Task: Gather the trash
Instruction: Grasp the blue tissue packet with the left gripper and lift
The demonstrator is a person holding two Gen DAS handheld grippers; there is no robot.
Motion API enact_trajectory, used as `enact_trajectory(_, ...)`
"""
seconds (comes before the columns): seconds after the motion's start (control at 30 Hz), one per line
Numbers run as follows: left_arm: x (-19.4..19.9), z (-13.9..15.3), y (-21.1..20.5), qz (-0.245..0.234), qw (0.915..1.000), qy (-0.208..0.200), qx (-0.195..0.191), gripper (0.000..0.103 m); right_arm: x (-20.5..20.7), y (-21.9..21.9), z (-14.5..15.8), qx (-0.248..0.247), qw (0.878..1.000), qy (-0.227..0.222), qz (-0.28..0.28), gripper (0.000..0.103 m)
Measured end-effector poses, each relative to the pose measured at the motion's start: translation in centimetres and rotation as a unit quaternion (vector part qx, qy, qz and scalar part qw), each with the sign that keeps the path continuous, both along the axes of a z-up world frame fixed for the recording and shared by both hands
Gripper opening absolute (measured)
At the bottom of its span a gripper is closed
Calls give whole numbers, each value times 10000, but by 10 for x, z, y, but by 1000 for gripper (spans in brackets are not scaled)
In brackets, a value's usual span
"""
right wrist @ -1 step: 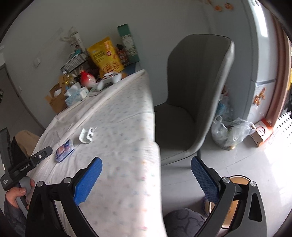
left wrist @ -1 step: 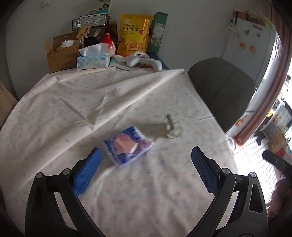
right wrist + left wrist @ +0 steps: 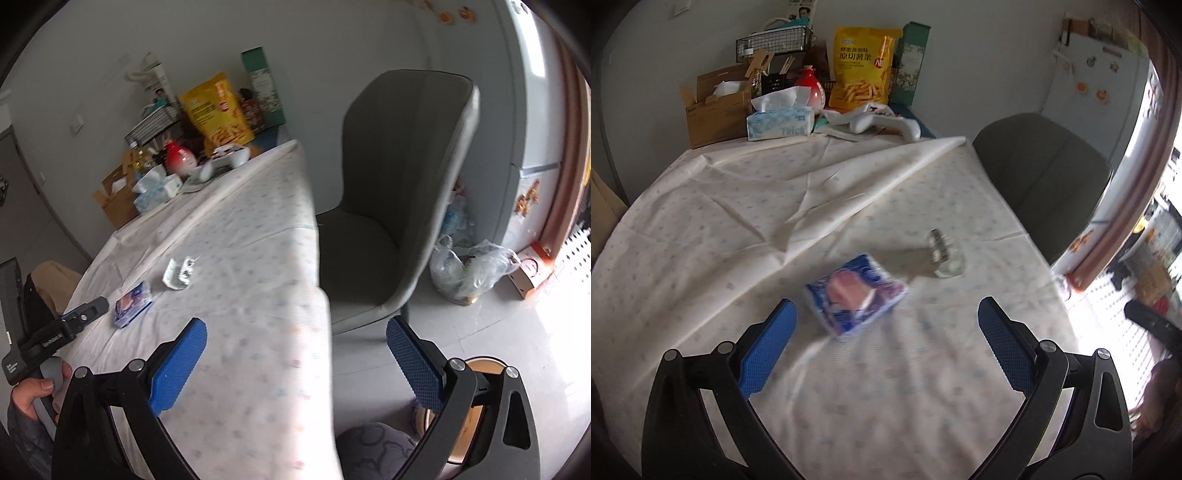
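On the tablecloth (image 3: 746, 206) two bits of trash are left: the blue wrapper (image 3: 855, 293) just ahead of my left gripper (image 3: 886, 343), long axis slanting up to the right, and a crumpled clear wrapper (image 3: 943, 254) beyond. Both my grippers gape empty, the right gripper (image 3: 295, 365) over the table edge.

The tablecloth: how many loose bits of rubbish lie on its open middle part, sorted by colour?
Blue: 1, the blue wrapper
Clear and silvery: 1, the crumpled clear wrapper
Total: 2, both lying loose on the tablecloth, apart from the goods stacked by the wall.
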State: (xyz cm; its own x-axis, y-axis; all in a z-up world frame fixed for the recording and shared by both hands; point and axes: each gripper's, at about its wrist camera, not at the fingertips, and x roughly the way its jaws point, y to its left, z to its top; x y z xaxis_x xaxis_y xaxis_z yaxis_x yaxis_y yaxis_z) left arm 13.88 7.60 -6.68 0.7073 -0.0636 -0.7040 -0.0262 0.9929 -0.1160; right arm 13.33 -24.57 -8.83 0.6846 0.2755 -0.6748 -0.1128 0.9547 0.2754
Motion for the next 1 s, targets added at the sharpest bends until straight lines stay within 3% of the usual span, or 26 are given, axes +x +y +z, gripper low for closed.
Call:
enact_trajectory(0.17,10,-7,7,-174,9992,151,336,96,6,21,-1,15,9999,45,162,96)
enact_trajectory(0.5,37,-33,6,-279,9906,578,1211,84,17,50,-8,26,9992,156,356,96)
enact_trajectory(0.77,57,-42,11,-166,9887,661,1335,84,29,64,-15,27,9985,256,488,96)
enact_trajectory(0.83,61,-43,11,-162,9894,638,1296,78,33,68,-16,26,9982,252,537,96)
enact_trajectory(0.93,64,-44,14,-158,9920,682,1055,49,40,77,-16,-16,9977,252,626,96)
enact_trajectory(1.0,64,-42,15,-84,9927,666,1006,40,47,85,-18,-38,9972,269,696,96)
